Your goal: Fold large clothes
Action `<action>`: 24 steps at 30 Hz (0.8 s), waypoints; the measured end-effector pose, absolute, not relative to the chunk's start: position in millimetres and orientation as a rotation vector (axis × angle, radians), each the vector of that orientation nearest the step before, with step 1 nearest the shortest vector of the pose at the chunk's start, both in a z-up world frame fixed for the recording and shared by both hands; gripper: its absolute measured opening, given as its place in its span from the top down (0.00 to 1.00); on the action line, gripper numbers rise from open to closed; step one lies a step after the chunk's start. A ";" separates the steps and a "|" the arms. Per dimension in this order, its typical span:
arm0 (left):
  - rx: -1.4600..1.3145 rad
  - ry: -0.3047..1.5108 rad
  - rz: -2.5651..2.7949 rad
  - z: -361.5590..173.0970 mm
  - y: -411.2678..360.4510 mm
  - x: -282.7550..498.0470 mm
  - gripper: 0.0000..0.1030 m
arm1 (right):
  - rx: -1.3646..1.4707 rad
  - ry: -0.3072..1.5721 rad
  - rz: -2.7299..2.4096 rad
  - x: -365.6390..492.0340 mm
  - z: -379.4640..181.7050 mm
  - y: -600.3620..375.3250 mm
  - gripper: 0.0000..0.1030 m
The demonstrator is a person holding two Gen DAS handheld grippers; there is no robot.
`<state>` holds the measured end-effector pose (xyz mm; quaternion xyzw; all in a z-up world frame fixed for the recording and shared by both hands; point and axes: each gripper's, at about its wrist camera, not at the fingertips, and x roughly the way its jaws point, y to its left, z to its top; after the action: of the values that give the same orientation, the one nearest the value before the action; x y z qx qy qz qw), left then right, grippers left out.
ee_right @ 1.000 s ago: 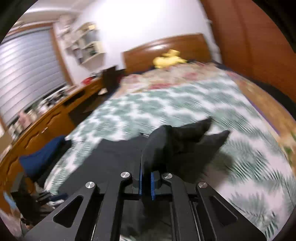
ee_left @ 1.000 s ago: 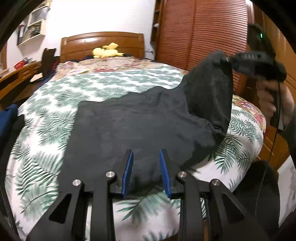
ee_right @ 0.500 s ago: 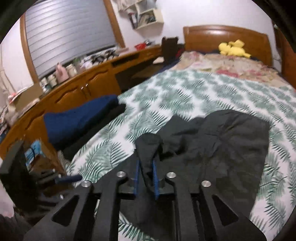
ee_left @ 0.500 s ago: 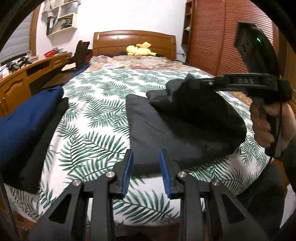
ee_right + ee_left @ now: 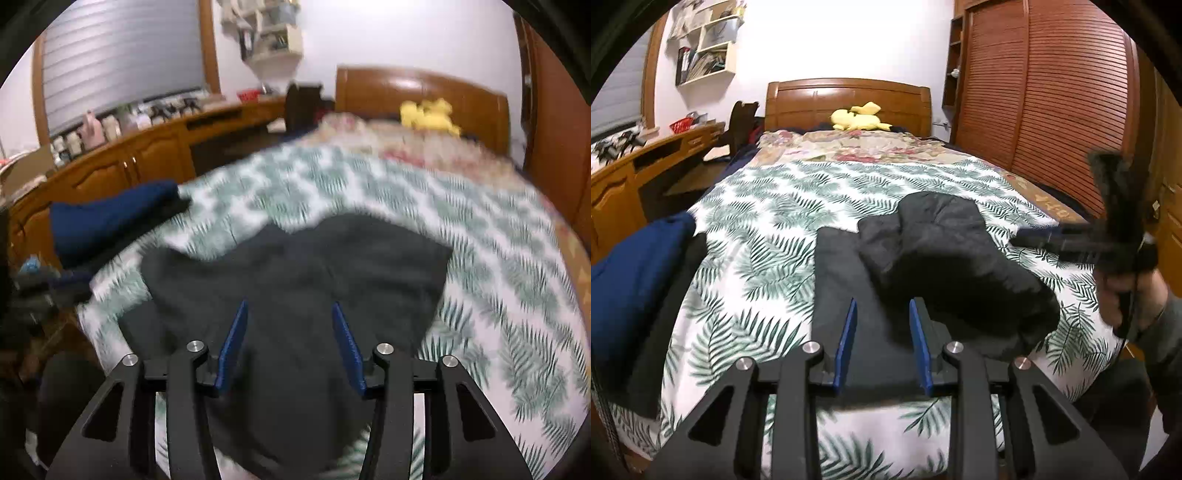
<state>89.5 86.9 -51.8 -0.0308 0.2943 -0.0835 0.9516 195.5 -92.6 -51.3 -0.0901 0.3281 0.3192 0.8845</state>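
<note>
A large dark grey garment (image 5: 923, 273) lies folded over itself on the leaf-print bedspread (image 5: 768, 236) near the foot of the bed. It also shows in the right wrist view (image 5: 295, 280), blurred. My left gripper (image 5: 881, 325) is open and empty, hovering just above the garment's near edge. My right gripper (image 5: 290, 328) is open and empty above the garment. It shows in the left wrist view (image 5: 1034, 233) at the right, held in a hand, clear of the cloth.
A blue garment on a dark one (image 5: 631, 266) lies at the bed's left edge. A yellow plush toy (image 5: 857, 117) sits by the headboard. A wooden desk (image 5: 122, 162) runs along the left and louvred wardrobe doors (image 5: 1052, 103) along the right.
My right gripper has opened and let go of the garment fold, which now lies on the rest of the garment. The right gripper has pulled back to the right.
</note>
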 end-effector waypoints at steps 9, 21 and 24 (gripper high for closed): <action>-0.026 0.643 -0.160 -50.9 58.7 127.4 0.73 | -0.176 0.802 0.750 200.7 -118.5 -96.9 0.54; -0.022 0.764 -0.124 -91.8 46.8 156.6 0.73 | -0.171 0.754 0.734 188.6 -119.4 -104.8 0.54; -0.015 0.777 -0.121 -96.6 44.0 156.5 0.73 | -0.172 0.750 0.730 188.1 -118.5 -104.1 0.54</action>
<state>156.5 44.0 -96.6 -0.0074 0.3785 -0.0589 0.9237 188.1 -104.1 -118.5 -0.0821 0.3577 0.3480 0.8626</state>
